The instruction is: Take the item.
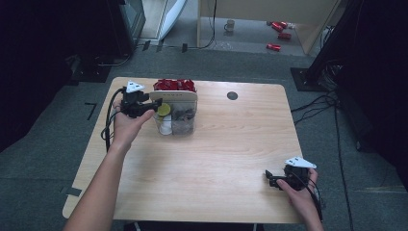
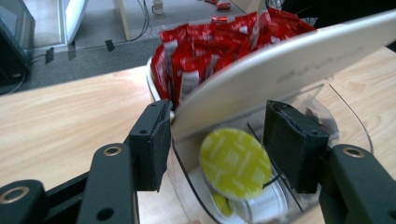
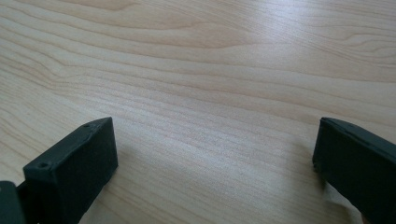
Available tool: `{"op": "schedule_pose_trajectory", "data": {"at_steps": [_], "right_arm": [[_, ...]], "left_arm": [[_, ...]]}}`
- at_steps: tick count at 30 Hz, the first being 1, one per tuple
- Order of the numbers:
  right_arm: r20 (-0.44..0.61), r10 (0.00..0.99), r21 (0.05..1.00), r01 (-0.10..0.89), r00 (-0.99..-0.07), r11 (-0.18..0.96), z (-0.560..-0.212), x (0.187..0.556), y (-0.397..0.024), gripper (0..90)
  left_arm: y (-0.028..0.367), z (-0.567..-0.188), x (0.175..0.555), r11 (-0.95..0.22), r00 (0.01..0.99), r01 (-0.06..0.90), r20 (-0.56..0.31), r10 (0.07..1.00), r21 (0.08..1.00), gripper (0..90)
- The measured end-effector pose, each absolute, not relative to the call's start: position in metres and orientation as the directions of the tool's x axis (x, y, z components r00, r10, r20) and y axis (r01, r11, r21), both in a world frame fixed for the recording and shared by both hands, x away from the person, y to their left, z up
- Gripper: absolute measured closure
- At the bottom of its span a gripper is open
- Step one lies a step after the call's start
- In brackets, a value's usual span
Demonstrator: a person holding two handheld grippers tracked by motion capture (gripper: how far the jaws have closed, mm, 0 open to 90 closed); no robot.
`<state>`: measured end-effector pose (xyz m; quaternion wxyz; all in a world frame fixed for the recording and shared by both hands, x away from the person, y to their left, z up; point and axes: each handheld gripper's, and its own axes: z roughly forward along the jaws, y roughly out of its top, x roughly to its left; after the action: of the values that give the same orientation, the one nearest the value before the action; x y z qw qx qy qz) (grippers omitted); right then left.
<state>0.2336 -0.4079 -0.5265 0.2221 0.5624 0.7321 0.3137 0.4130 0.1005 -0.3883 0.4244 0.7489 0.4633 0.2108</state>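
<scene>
My left gripper (image 1: pixel 144 107) is at the clear bin (image 1: pixel 185 126) near the far left part of the counter (image 1: pixel 226 159). Its jaws stand part-way apart, one on each side of the bin's near wall and the end of the white lid (image 1: pixel 175 95), which lies tilted across the bin's top. In the left gripper view the left pad (image 2: pixel 156 144) sits outside the wall, just beside the lid's (image 2: pixel 289 70) edge, and the right pad (image 2: pixel 292 144) hangs over the bin's (image 2: pixel 348 119) open part. I cannot tell whether either pad presses on the lid or wall.

Between the pads, down inside the bin, lies a round yellow-green capsule (image 2: pixel 235 162), tilted, on top of white ones. In the high view it shows as a yellow-green spot (image 1: pixel 164 109) at the bin's left end, with dark things in the part to its right. Behind the lid a white tray holds a heap of red packets (image 2: pixel 205 51), standing on end and tightly packed (image 1: pixel 174 85).

My right gripper (image 1: pixel 279 179) lies low near the counter's front right corner, well apart from the bin. Its jaws are wide, with bare wood (image 3: pixel 210 93) between them.
</scene>
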Motion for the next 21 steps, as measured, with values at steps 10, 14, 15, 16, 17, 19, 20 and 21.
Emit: {"op": "schedule_pose_trajectory", "data": {"at_steps": [10,14,15,16,17,19,20,21], "right_arm": [[0.028,0.963,0.709,0.684,-0.269,0.171,-0.527,0.234,-0.408,0.0],[0.028,0.963,0.709,0.684,-0.269,0.171,-0.527,0.234,-0.408,0.0],[0.028,0.963,0.709,0.684,-0.269,0.171,-0.527,0.234,-0.408,0.0],[0.029,0.963,0.709,0.684,-0.268,0.169,-0.527,0.234,-0.408,0.0],[0.028,0.963,0.709,0.684,-0.268,0.17,-0.527,0.234,-0.408,0.0],[0.029,0.963,0.709,0.684,-0.268,0.169,-0.527,0.234,-0.408,0.0],[0.028,0.963,0.709,0.684,-0.268,0.17,-0.527,0.234,-0.408,0.0],[0.028,0.963,0.709,0.684,-0.268,0.17,-0.527,0.234,-0.408,0.0]], "left_arm": [[0.122,-0.408,0.389,-0.253,0.481,0.537,-0.046,0.876,0.805,39.9],[0.134,-0.4,0.389,-0.199,0.443,0.535,-0.072,0.893,0.821,42.5],[0.136,-0.397,0.391,-0.184,0.433,0.533,-0.08,0.898,0.826,44.4],[0.138,-0.393,0.393,-0.172,0.425,0.531,-0.085,0.901,0.83,46.0],[0.139,-0.389,0.395,-0.159,0.417,0.527,-0.091,0.904,0.835,48.3],[0.139,-0.382,0.401,-0.133,0.401,0.523,-0.105,0.91,0.842,53.5],[0.139,-0.378,0.404,-0.121,0.394,0.523,-0.113,0.912,0.844,56.5],[0.139,-0.378,0.404,-0.121,0.394,0.523,-0.113,0.912,0.844,59.6]]}}
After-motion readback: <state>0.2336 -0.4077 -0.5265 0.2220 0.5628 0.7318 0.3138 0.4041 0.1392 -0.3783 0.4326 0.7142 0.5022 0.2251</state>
